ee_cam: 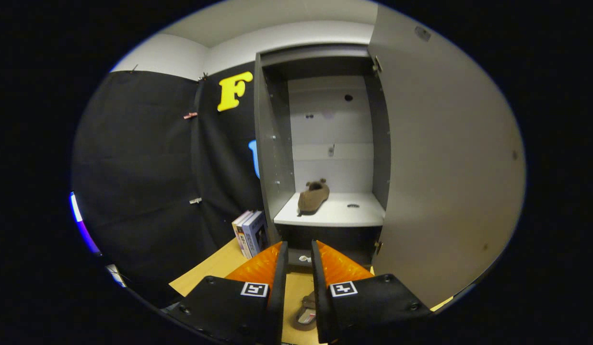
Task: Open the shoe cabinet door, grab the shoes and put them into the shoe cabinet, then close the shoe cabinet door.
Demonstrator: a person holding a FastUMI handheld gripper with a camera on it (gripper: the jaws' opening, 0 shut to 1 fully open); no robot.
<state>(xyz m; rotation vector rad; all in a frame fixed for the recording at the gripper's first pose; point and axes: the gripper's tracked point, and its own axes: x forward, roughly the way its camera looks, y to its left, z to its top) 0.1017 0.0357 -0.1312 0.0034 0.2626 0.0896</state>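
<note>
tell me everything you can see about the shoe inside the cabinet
The shoe is brown, soft-looking, perhaps suede, and low like a slipper or loafer, with a small tuft or bow at its far end. It lies alone on the cabinet's white shelf, left of centre, pointing toward the back wall and angled slightly. Only the shelf touches it. The door stands open to its right. The gripper is well short of it, fingers slightly apart and holding nothing.

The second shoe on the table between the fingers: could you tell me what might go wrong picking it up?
The hand-held gripper has a narrow gap, so it may be too tight to straddle the second shoe. The open cabinet door stands close alongside and could be bumped. The brown shoe already shelved crowds the left.
</note>
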